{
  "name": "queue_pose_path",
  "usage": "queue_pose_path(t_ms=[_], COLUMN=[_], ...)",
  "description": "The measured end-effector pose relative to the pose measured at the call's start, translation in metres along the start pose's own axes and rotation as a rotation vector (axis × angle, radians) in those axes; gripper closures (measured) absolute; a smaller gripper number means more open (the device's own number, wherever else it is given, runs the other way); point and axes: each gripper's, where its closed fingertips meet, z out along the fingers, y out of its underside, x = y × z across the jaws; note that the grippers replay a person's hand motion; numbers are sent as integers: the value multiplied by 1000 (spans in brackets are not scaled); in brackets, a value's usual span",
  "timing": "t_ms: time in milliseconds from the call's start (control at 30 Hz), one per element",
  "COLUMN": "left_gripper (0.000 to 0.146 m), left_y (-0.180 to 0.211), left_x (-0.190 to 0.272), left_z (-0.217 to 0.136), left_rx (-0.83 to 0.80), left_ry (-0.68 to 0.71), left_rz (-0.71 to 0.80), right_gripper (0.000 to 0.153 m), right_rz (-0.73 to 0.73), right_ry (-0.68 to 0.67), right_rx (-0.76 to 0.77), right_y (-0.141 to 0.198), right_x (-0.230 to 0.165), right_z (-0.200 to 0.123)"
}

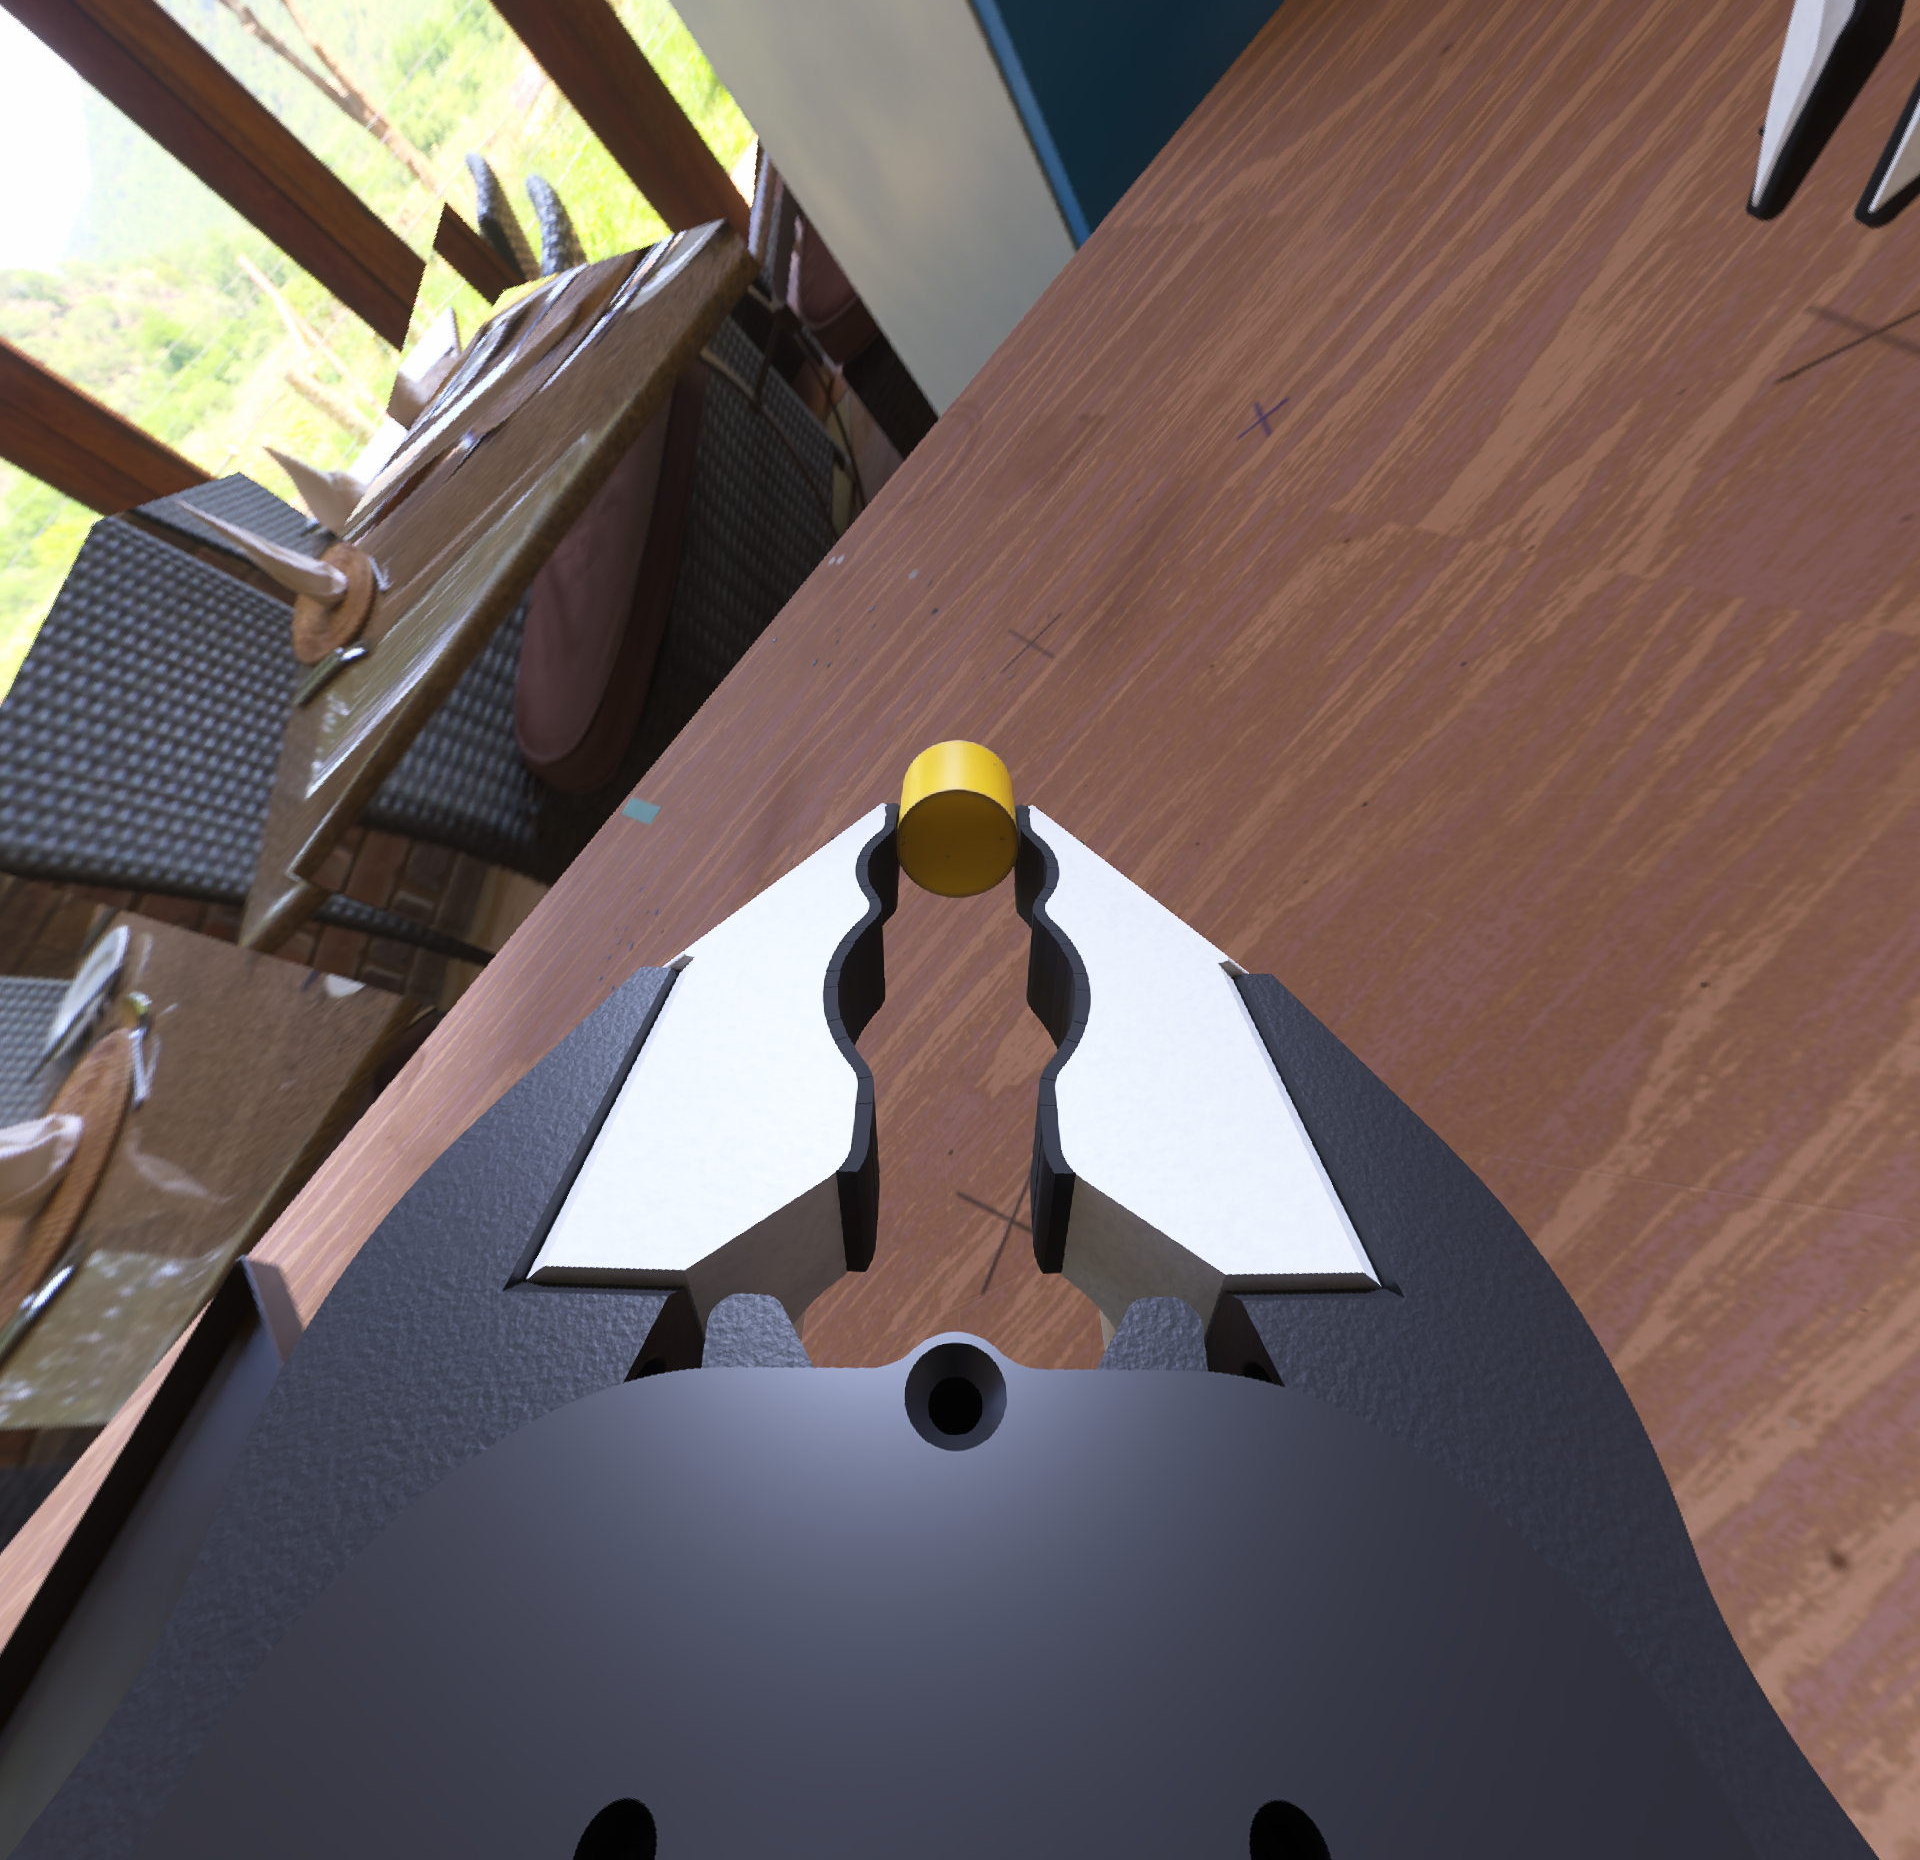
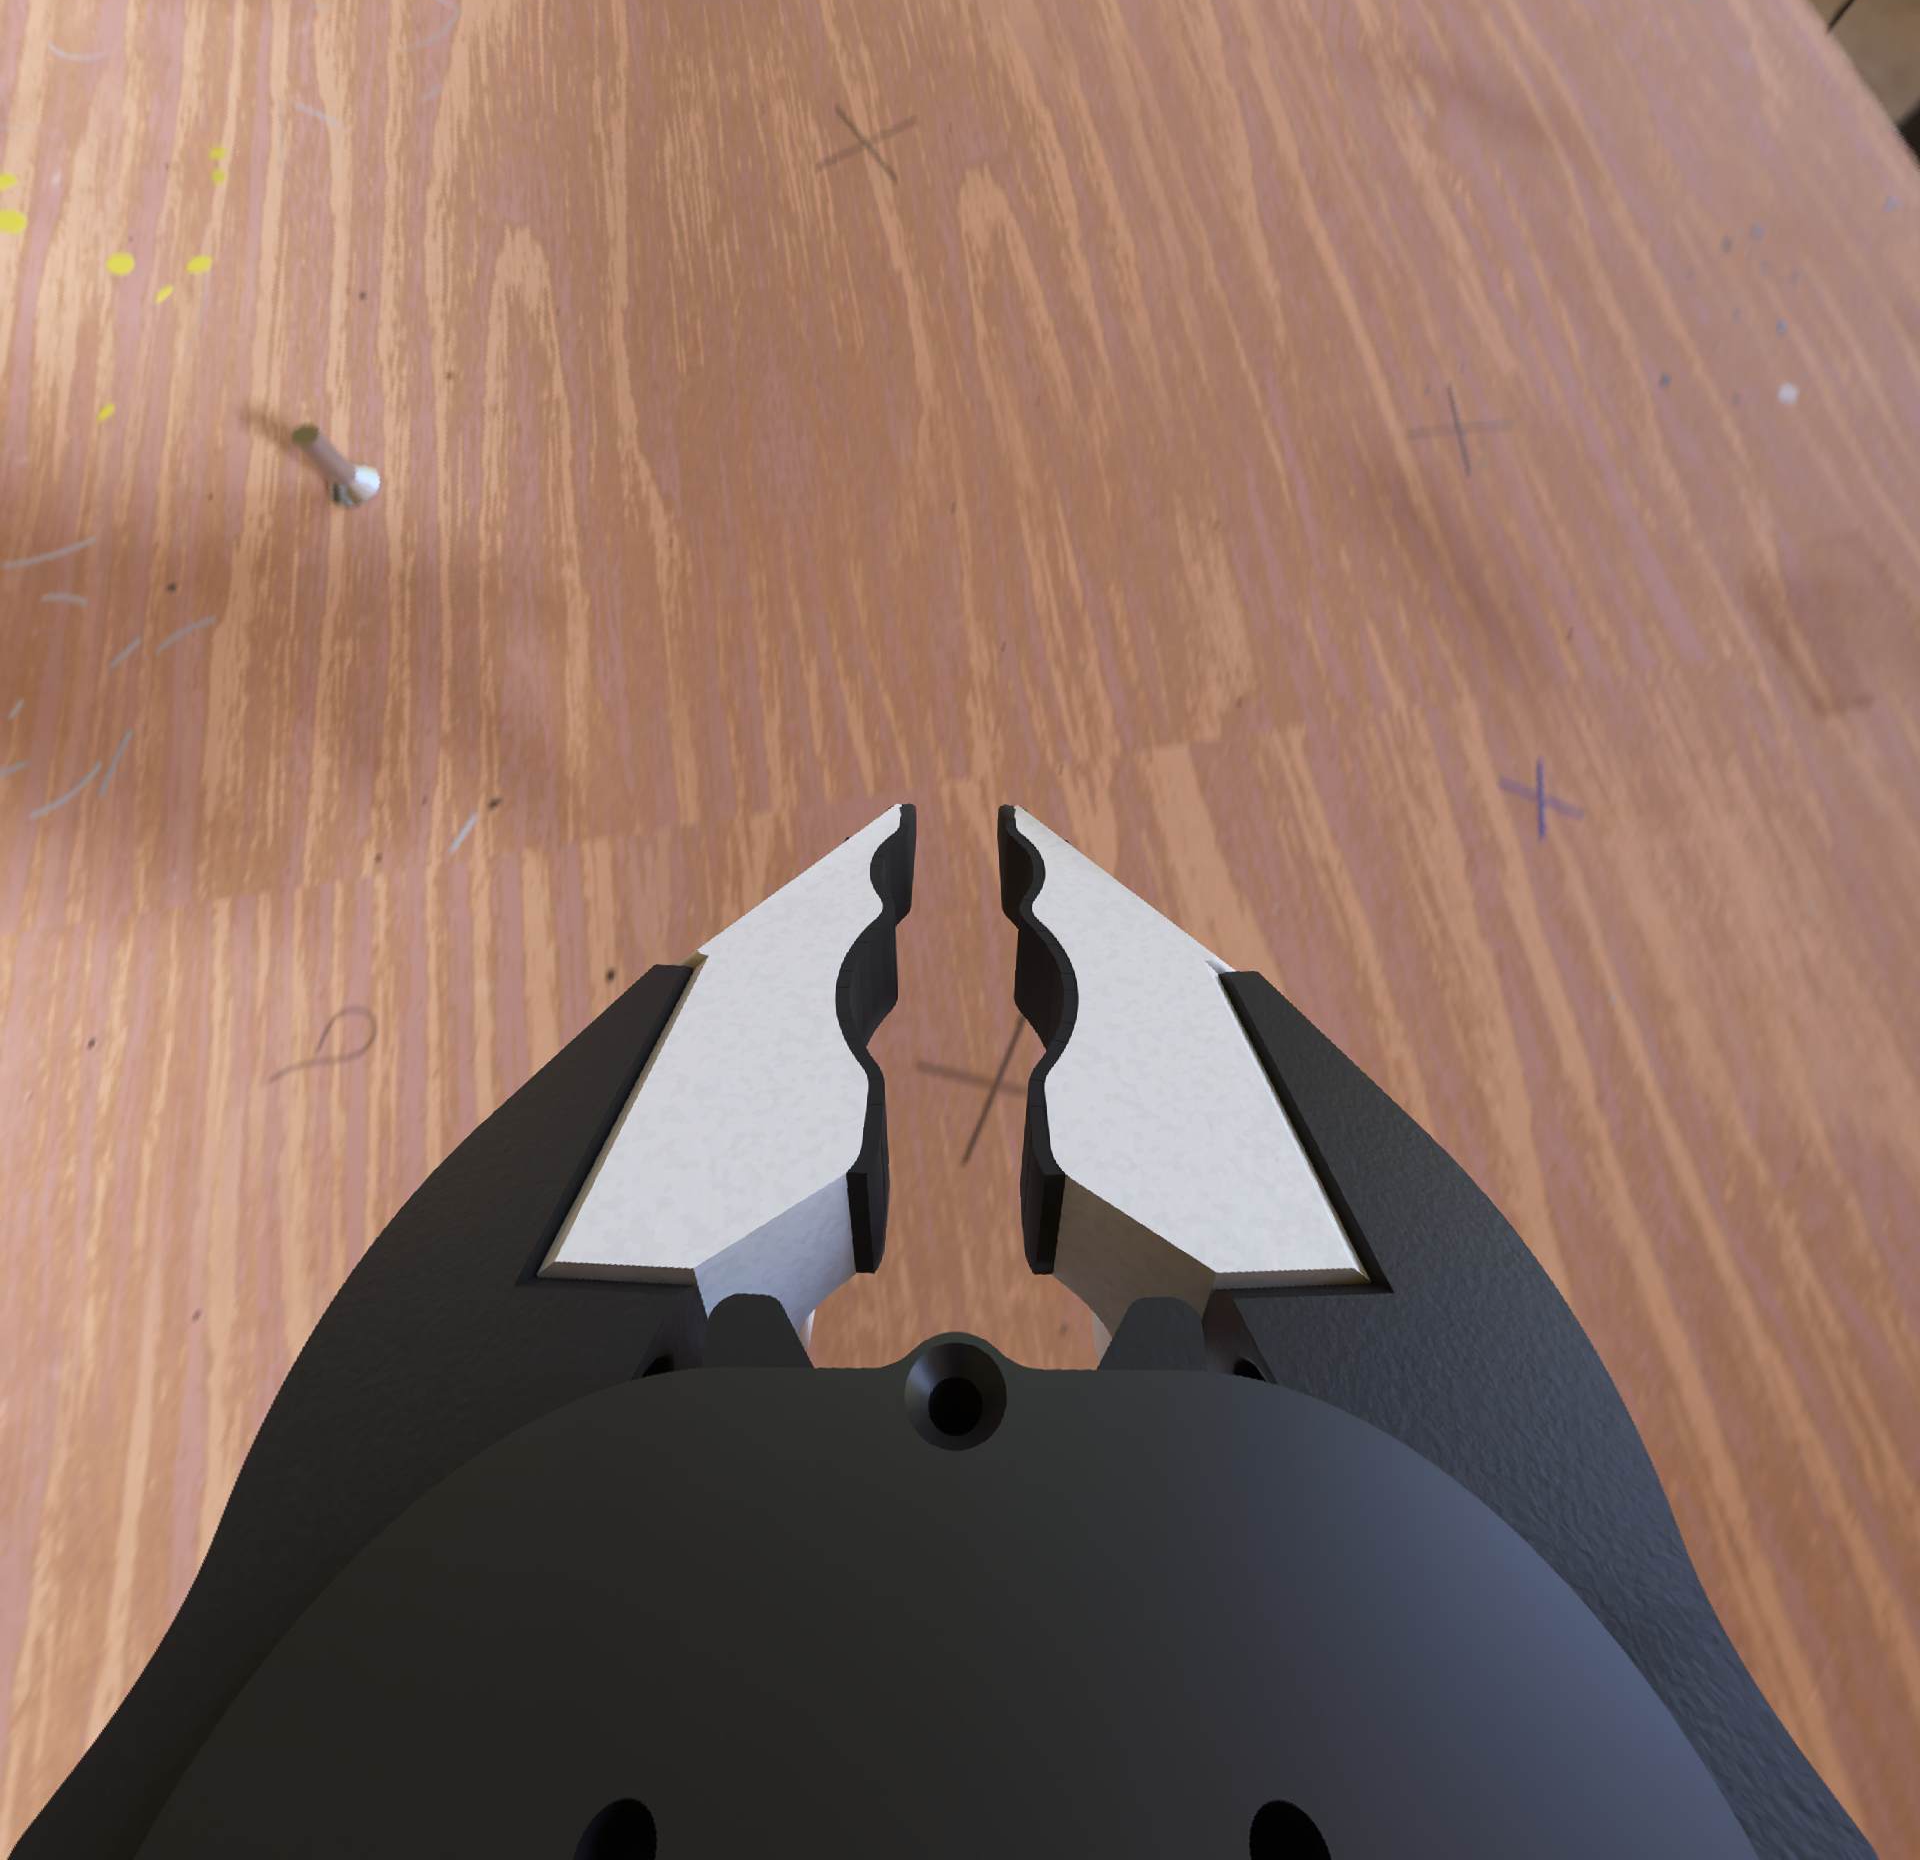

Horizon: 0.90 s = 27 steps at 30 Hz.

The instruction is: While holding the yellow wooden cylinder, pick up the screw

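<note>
A reddish-brown wooden counter (image 1: 1455,667), pencilled with small crosses and flecked with yellow paint, spreads ahead of the tool, while off to its left stand dark woven chairs (image 1: 145,688), laid dining tables (image 1: 499,460) and brown-framed windows (image 1: 260,200) bright with sunlit greenery.

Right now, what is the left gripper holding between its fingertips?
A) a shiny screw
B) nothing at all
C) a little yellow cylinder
C: in the left wrist view the yellow wooden cylinder sits pinched between the tips of the left gripper, while the screw lies on the wooden table, untouched.
</note>
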Motion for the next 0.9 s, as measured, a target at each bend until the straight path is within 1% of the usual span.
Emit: queue_pose_path(t_ms=[167,333,500,900], left_gripper=[125,125,125,125], left_y=[6,5,5,6], left_x=[-11,-31,-42,-36], left_z=[0,-11,-18,-15], left_rx=[-36,-12,-3,-13], left_ry=[-57,-127,-159,-138], left_rz=[-21,-74,-103,-101], right_gripper=[137,136,137,136], right_rz=[-52,-65,-45,-18], right_ry=[-2,-3,-18,-53], right_rx=[22,36,43,21], right_y=[-36,-56,-55,-42], right_x=[10,21,26,27], right_z=[22,40,52,68])
